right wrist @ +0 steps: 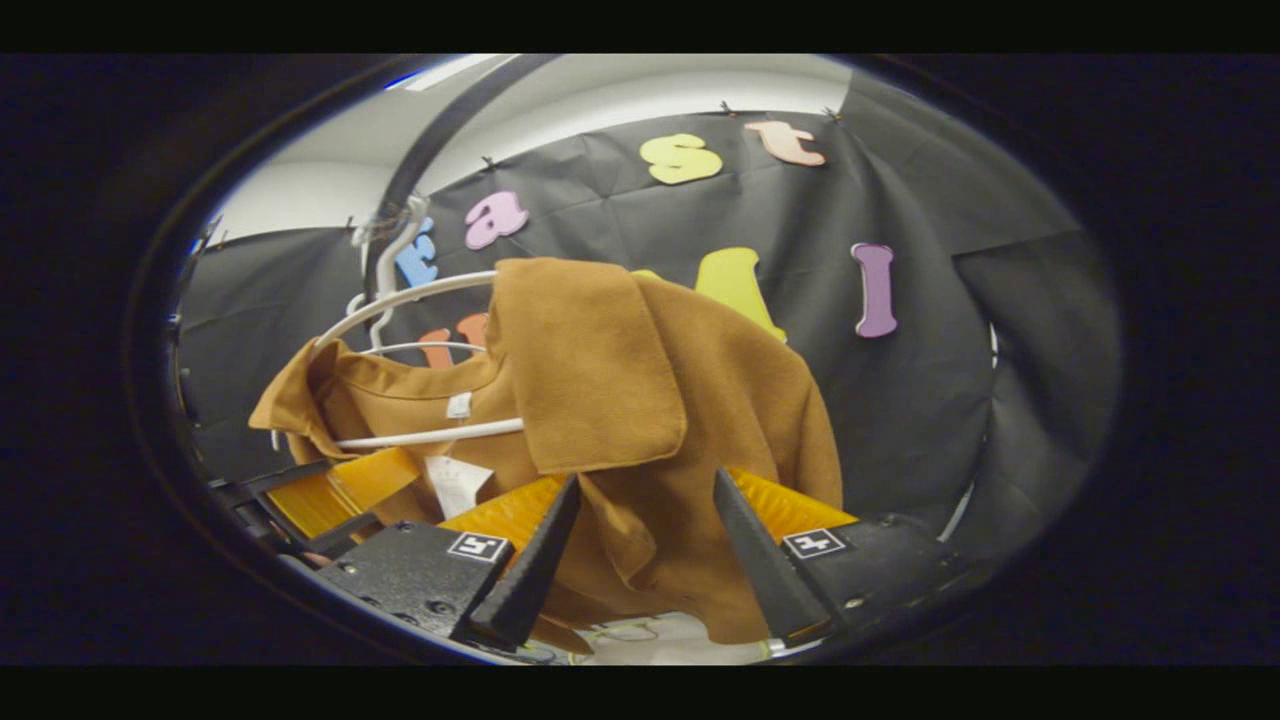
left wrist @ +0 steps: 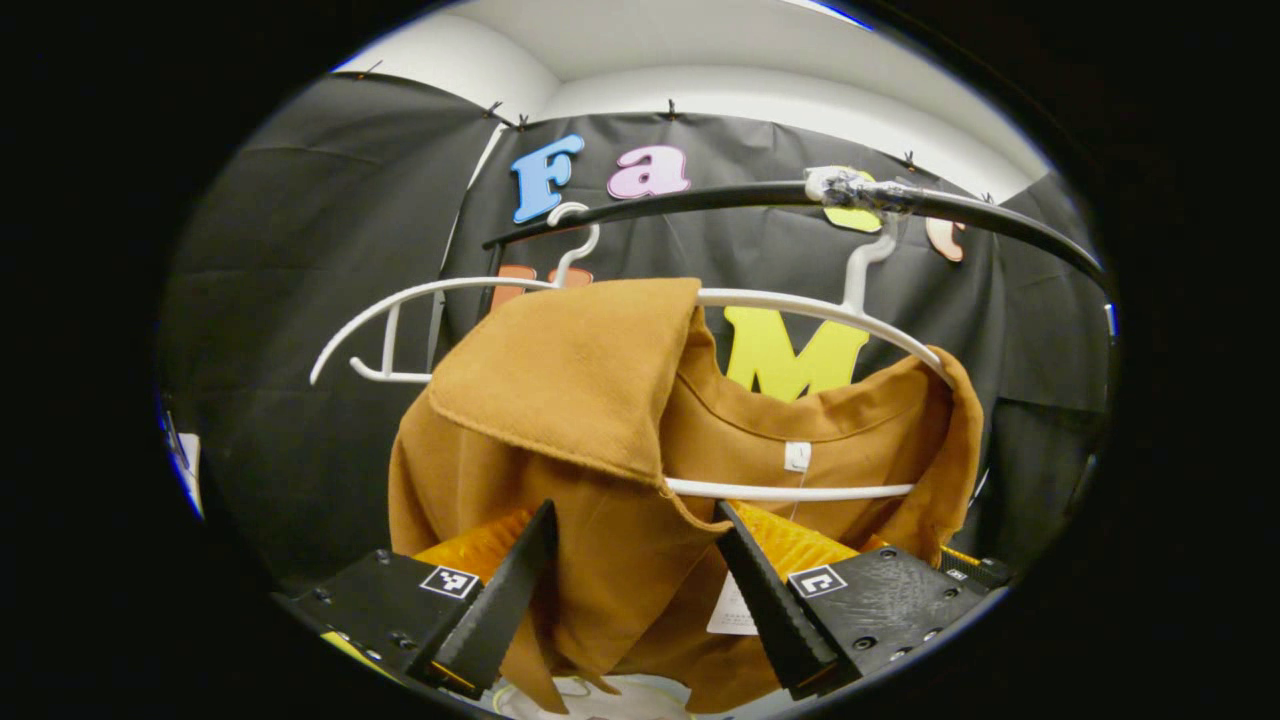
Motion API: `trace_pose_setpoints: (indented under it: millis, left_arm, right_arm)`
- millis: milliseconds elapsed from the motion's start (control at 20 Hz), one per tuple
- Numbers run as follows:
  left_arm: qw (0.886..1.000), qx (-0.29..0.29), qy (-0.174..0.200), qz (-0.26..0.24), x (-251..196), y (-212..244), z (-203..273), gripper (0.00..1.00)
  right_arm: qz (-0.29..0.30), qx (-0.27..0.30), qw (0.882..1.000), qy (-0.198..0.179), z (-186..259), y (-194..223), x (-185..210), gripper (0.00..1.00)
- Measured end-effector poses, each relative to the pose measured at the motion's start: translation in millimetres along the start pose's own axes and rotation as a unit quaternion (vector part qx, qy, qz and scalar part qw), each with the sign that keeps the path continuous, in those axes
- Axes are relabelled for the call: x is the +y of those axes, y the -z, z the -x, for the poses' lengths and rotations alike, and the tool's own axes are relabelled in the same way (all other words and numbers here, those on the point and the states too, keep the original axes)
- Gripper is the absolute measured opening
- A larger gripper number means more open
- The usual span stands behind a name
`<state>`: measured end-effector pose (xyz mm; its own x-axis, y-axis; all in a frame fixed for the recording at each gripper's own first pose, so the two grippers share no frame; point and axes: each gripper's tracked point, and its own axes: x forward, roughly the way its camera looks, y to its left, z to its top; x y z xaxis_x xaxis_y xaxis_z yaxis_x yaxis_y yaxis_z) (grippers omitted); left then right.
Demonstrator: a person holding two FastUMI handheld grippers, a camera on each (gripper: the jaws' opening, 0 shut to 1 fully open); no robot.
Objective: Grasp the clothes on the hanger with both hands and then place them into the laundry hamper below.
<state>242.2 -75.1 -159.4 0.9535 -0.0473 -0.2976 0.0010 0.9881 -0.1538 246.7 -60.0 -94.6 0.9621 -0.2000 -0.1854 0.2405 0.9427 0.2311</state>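
Left gripper view: brown garment (left wrist: 600,420) hangs on a white hanger (left wrist: 800,310) from the black rail (left wrist: 700,200); left hand-held gripper (left wrist: 635,520) has fingers apart, cloth between them. Right gripper view: right hand-held gripper (right wrist: 645,490) likewise spread around the garment's hanging edge; whether either presses it, I cannot tell.

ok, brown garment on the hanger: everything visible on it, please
The brown garment looks like soft matte woven cloth, with a neckline, a small white tag inside the neck and a paper tag hanging lower. It hangs on a white hanger under a dark rail; one part is folded up over the hanger's arm. Cloth lies between the open fingers of the left gripper and the right gripper; neither is closed on it.
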Motion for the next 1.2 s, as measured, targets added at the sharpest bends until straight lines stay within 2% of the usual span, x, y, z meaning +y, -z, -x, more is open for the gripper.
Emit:
trace_pose_setpoints:
  millis: [50, 100, 150, 200, 250, 300, 350, 400, 500, 550, 800, 850, 900, 950, 1000, 1100, 1150, 1200]
  left_arm:
    - [1.000, -0.002, -0.003, -0.005, 1, -1, -3, 0.97]
    - [1.000, -0.004, -0.007, -0.010, 3, -1, -5, 1.00]
    - [1.000, -0.006, -0.012, -0.012, 5, -2, -8, 0.97]
    - [1.000, -0.009, -0.012, -0.012, 3, -2, -8, 1.00]
    - [1.000, -0.012, -0.015, -0.013, 3, -2, -12, 0.95]
    - [1.000, -0.013, -0.018, -0.013, 6, -3, -12, 0.88]
    - [1.000, -0.015, -0.015, -0.013, 6, -2, -15, 0.81]
    - [1.000, -0.012, -0.010, -0.015, 5, -1, -13, 0.75]
    - [0.999, -0.011, -0.027, -0.020, 17, 2, -12, 0.27]
    - [1.000, -0.006, -0.014, -0.016, 12, 3, -7, 0.04]
    - [1.000, -0.002, 0.026, 0.003, 12, -5, 15, 0.05]
    - [1.000, -0.002, 0.021, 0.002, 19, -8, 19, 0.10]
    - [1.000, -0.003, 0.026, 0.005, 20, -13, 23, 0.00]
    - [0.999, -0.002, 0.040, 0.006, 17, -16, 25, 0.05]
    - [0.999, -0.006, 0.039, 0.000, 19, -20, 30, 0.00]
    - [0.999, -0.022, 0.036, -0.012, 26, -33, 43, 0.00]
    - [0.999, -0.027, 0.026, -0.014, 32, -36, 48, 0.05]
    - [0.999, -0.028, 0.017, -0.011, 38, -39, 52, 0.05]
  right_arm:
    - [-0.007, -0.003, 1.000, 0.005, -5, -3, -2, 0.83]
    - [-0.013, -0.003, 1.000, 0.010, -9, -2, -4, 0.82]
    - [-0.019, -0.003, 1.000, 0.012, -13, -3, -5, 0.78]
    - [-0.025, -0.004, 1.000, 0.014, -15, -4, -6, 0.72]
    - [-0.028, -0.006, 0.999, 0.018, -17, -4, -7, 0.65]
    - [-0.028, -0.006, 0.999, 0.025, -20, -3, -10, 0.64]
    - [-0.028, -0.008, 0.999, 0.026, -18, -3, -10, 0.52]
    - [-0.029, -0.010, 0.999, 0.025, -15, -3, -9, 0.45]
    - [-0.030, -0.014, 0.999, 0.018, -10, -4, -7, 0.29]
    - [-0.030, -0.015, 0.999, 0.017, -8, -5, -9, 0.25]
    - [-0.033, -0.024, 0.999, 0.015, 16, -10, -18, 0.11]
    - [-0.034, -0.020, 0.999, 0.013, 21, -12, -18, 0.08]
    - [-0.034, -0.021, 0.999, 0.011, 25, -14, -20, 0.07]
    - [-0.032, -0.022, 0.999, 0.009, 28, -17, -21, 0.06]
    - [-0.030, -0.027, 0.999, 0.008, 33, -20, -23, 0.06]
    - [-0.031, -0.040, 0.999, 0.011, 42, -29, -29, 0.07]
    - [-0.030, -0.048, 0.998, 0.016, 47, -33, -32, 0.06]
    - [-0.029, -0.056, 0.998, 0.020, 50, -36, -36, 0.06]
